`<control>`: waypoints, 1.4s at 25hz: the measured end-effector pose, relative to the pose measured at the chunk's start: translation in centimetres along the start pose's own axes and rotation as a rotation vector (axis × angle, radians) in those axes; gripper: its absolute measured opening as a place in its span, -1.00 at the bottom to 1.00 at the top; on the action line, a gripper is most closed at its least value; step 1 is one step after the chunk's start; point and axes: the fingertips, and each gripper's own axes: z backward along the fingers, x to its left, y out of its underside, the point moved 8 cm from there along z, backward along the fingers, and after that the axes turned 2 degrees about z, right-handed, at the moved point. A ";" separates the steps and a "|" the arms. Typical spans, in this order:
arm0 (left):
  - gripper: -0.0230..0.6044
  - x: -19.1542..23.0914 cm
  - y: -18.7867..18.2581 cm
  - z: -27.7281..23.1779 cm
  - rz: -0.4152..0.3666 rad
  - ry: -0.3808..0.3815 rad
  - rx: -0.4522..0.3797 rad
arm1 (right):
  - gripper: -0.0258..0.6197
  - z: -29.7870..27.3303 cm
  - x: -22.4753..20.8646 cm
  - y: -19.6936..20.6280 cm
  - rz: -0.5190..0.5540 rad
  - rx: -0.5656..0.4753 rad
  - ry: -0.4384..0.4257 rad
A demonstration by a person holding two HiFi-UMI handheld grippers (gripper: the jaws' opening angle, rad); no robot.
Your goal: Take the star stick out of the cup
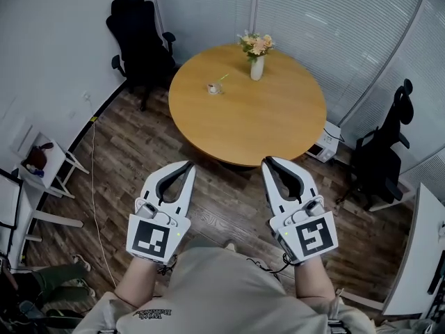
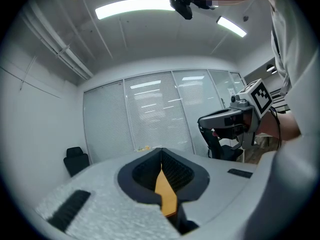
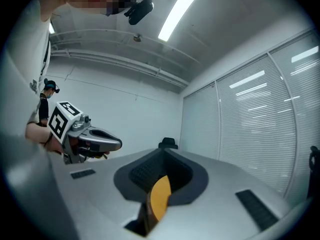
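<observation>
White plastic left gripper [image 1: 189, 165] and right gripper [image 1: 268, 161] are held low, close to the person's body, over the wood-plank floor [image 1: 139, 152]. Each has its jaws closed together with nothing between them. Ahead stands a round wooden desk [image 1: 264, 124], well apart from both grippers. On its far left part sits a small cup [image 1: 213, 88] with the star stick [image 1: 222, 80] leaning out of it to the right; the star itself is too small to confirm. A flower vase [image 1: 256, 68] stands near, beyond. Assessment: the stick looks thin, light and rigid, and the cup easily tipped. It is best pinched on the exposed shaft above the rim.
</observation>
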 end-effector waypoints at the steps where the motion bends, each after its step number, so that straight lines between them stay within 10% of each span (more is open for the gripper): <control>1: -0.85 -0.3 0.0 -0.1 -0.002 -0.006 -0.007 | -0.81 0.0 -0.1 0.0 -0.002 0.000 0.000; 14: -0.85 0.6 1.3 -2.9 0.008 -0.010 -0.020 | -0.80 -3.7 -1.0 1.7 -0.023 -0.010 -0.023; 35: -0.85 15.3 5.5 -16.9 0.005 0.084 0.035 | -0.80 -21.9 -6.5 6.8 -0.046 0.093 0.031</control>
